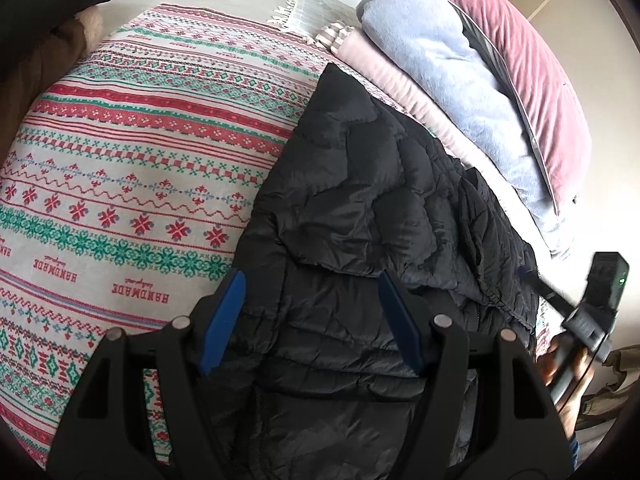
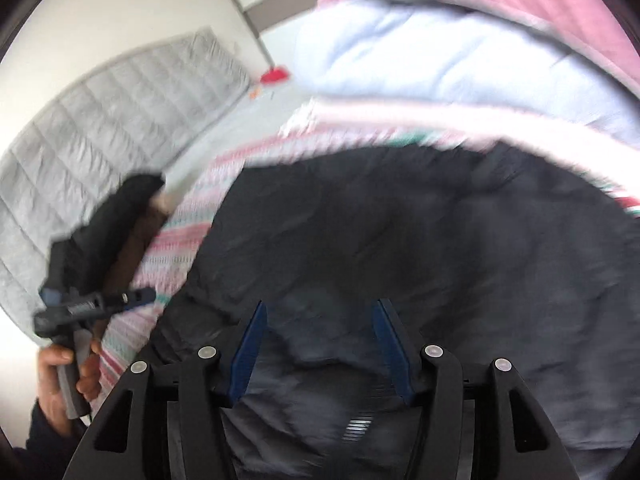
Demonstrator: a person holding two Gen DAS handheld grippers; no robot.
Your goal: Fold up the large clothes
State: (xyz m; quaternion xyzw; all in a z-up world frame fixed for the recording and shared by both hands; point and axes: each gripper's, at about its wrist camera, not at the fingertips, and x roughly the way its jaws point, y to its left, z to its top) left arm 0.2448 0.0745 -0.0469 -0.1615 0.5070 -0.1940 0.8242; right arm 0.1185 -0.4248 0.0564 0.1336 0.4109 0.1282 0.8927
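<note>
Black quilted puffer jacket [image 1: 360,208] is seen partly folded on patterned knit blanket [image 1: 132,152], left gripper [image 1: 312,320] and right gripper [image 2: 318,348] spread wide, nothing clamped; tidying judged left.

Both grippers' jaws apart, L [image 1: 312,320] & R [image 2: 318,350], seemingly empty

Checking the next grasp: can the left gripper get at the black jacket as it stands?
Probably yes. The left gripper is open right over the black jacket, nothing lies between them, and the right gripper is open and off to the side.
</note>
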